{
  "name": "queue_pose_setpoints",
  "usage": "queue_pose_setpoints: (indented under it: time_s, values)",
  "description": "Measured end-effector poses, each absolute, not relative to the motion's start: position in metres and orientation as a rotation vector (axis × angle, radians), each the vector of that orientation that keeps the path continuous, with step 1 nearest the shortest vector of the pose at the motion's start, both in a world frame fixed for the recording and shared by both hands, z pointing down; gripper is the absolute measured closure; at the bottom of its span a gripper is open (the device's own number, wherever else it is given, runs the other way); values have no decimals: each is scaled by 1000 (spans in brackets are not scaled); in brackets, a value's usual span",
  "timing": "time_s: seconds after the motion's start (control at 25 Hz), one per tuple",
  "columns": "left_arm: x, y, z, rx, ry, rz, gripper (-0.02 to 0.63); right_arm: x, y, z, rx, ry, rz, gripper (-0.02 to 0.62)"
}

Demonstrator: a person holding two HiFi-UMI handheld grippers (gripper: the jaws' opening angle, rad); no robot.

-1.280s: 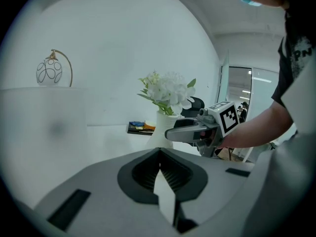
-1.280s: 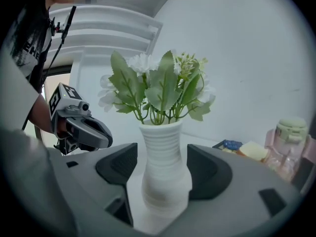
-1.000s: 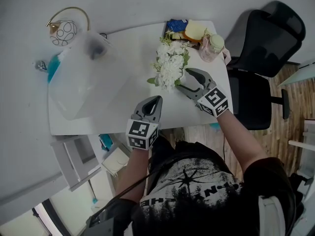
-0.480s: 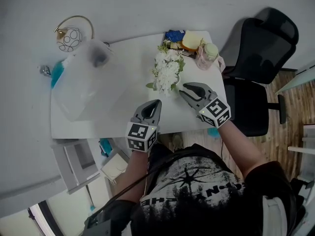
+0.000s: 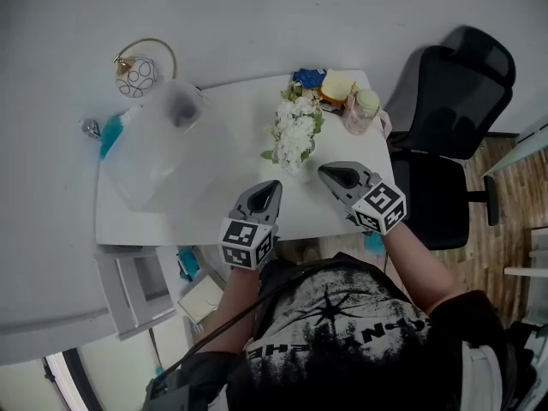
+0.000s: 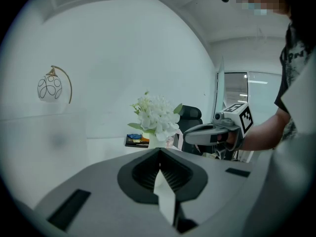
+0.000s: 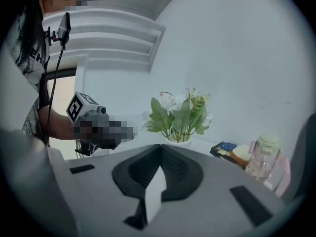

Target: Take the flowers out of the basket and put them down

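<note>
A bunch of white flowers with green leaves (image 5: 295,131) stands upright in a small white pot in the middle of the white table (image 5: 214,217). The flowers (image 6: 155,115) also show ahead of both grippers, in the left gripper view and, as flowers (image 7: 180,115), in the right one. My right gripper (image 5: 328,171) hovers near the table's front edge, a little short of the pot, shut and empty. My left gripper (image 5: 272,185) sits beside it to the left, also shut with nothing between its jaws. Neither gripper touches the flowers.
A hazy whitish bulky shape (image 5: 163,144) covers the table's left half. A lamp with a gold arc (image 5: 141,67) stands behind it. A pink bottle with a green lid (image 5: 361,110) and a stack of yellow and blue items (image 5: 330,82) sit at the far right corner. A black office chair (image 5: 445,127) stands right of the table.
My right gripper was open next to the flowers; it has drawn back toward the front edge and shut empty. The flowers stay standing on the table. The left gripper has barely moved.
</note>
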State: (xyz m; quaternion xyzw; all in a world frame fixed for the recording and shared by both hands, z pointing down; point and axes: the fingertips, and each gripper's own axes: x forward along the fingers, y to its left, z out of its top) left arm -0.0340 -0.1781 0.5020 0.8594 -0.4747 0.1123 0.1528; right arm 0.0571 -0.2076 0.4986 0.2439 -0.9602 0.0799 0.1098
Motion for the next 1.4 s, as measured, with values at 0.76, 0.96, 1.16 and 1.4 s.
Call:
queue_pose_setpoints:
  time_s: [0.76,0.96,1.16,1.4]
  values:
    - [-30,-175,496,2488,-1343,302,595,56,-201,500,720,-2766,231,578]
    - [-29,-175,496,2496,-1339,320,595,56,-197,500,718,-2766,229,578]
    - [-29,-175,493,2503,-1338,321,595,54,-197,499,721,-2766,214,578]
    - [-24,-174,493,2507,-1323,319,595,52,-195,501,710,-2770,247,578]
